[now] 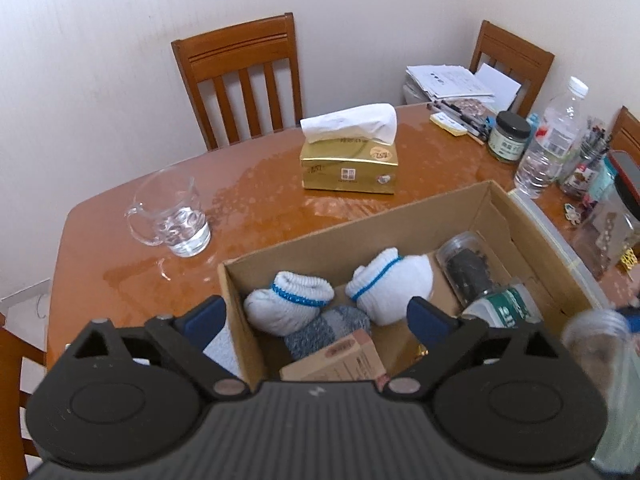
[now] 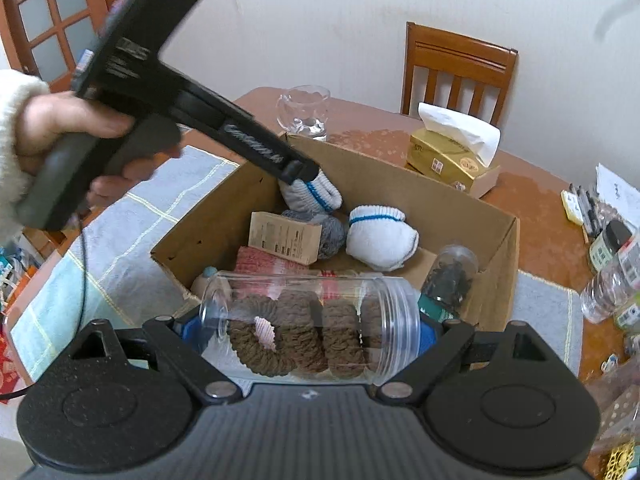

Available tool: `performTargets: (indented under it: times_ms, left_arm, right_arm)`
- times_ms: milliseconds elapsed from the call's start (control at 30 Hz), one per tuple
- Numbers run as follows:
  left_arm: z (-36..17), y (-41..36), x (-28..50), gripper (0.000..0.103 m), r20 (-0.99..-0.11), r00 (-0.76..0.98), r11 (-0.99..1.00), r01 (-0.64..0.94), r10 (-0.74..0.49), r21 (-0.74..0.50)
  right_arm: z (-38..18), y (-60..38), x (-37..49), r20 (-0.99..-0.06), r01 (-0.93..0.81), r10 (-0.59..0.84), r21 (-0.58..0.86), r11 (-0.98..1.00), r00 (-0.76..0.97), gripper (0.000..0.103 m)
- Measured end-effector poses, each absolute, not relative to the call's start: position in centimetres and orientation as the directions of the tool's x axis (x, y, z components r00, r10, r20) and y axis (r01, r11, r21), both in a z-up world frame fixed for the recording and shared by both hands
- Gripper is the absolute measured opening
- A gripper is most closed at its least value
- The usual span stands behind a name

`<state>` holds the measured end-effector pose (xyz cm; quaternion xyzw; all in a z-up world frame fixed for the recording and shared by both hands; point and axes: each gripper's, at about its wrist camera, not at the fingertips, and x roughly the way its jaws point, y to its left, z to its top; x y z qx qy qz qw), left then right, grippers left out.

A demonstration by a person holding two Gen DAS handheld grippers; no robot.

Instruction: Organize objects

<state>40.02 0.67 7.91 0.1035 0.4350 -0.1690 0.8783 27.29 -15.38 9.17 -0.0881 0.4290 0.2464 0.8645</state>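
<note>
Clear jar (lidless, apparently) lies sideways, packed with brown coils.

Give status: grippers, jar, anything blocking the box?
Left gripper open, empty, over cardboard box. Right gripper clamps clear jar sideways. Socks fill box.

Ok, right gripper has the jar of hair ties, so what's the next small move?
Probably carry the clear jar, clamped sideways in the right gripper, forward over the cardboard box toward the bare floor by the white sock ball; the left gripper is open and empty.
</note>
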Motion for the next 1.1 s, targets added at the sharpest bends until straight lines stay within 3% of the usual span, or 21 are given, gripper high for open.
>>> performTargets:
  times_ms: [433,533,667,1100]
  left_arm:
    - [10.7,6.7,37.5,0.1,-0.772,0.612,0.954,0.298,-0.174,0.022]
    - [10.6,7.8,36.8,0.1,-0.768,0.619,0.958,0.285,-0.165,0.024]
    - [10.1,9.0,35.7,0.1,-0.763,0.628,0.963,0.268,-0.153,0.026]
    - [10.1,9.1,31.7,0.102,-0.692,0.711,0.972,0.225,-0.122,0.06]
  right_arm:
    - [8.9,-9.3,30.4,-0.787,-0.536,0.331,0.0,0.844,0.521,0.095]
    - [8.7,-7.8,30.8,-0.791,-0.553,0.31,-0.043,0.832,0.528,0.103]
    - [8.4,-6.8,30.7,-0.789,-0.553,0.289,-0.076,0.83,0.543,0.103]
    - [9.7,-10.9,28.8,-0.786,-0.357,0.145,-0.101,0.929,0.601,0.103]
